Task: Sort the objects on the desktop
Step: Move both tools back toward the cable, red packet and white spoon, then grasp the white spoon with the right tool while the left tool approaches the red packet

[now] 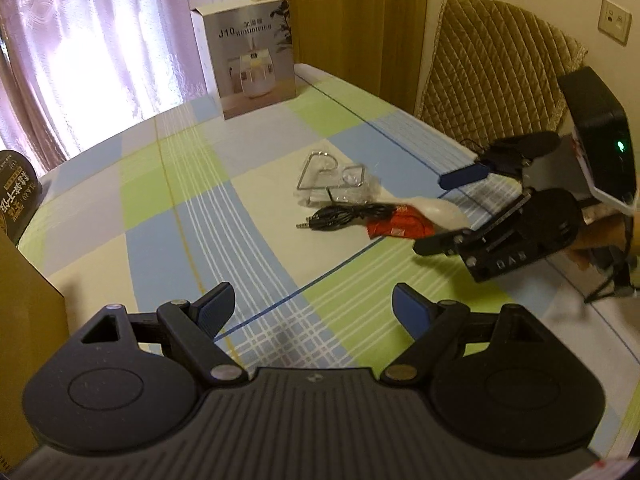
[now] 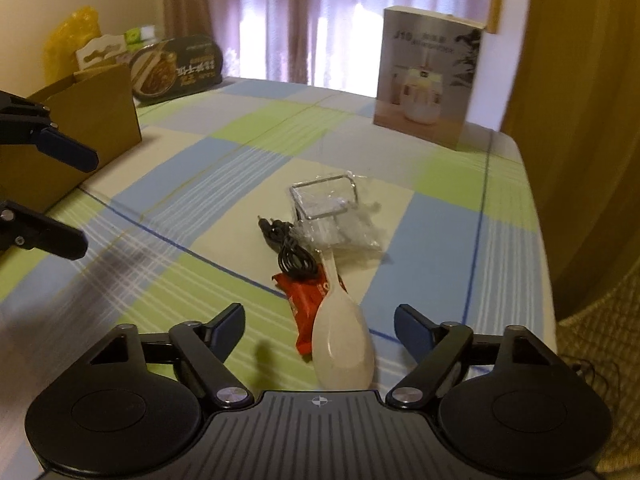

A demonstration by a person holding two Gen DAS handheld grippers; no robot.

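Observation:
A small pile lies mid-table on the checked cloth (image 1: 168, 184): a wire rack in a clear bag (image 1: 336, 180) (image 2: 336, 216), a coiled black audio cable (image 1: 340, 216) (image 2: 292, 252), a red packet (image 1: 396, 226) (image 2: 306, 300) and a white plastic spoon (image 1: 434, 208) (image 2: 340, 344). My right gripper (image 2: 320, 322) (image 1: 442, 212) is open, low at the pile's near side, and the spoon's bowl lies between its fingers untouched. The left gripper (image 1: 314, 308) (image 2: 78, 202) is also open and holds nothing. It hovers over bare cloth well to the left of the pile.
A brown cardboard box (image 2: 80, 128) (image 1: 24, 320) stands open at the table's left, beside a black food tin (image 2: 176, 68) and a yellow bag (image 2: 72, 40). A humidifier box (image 1: 256, 56) (image 2: 428, 76) stands at the far edge. A quilted chair back (image 1: 492, 64) is at the right.

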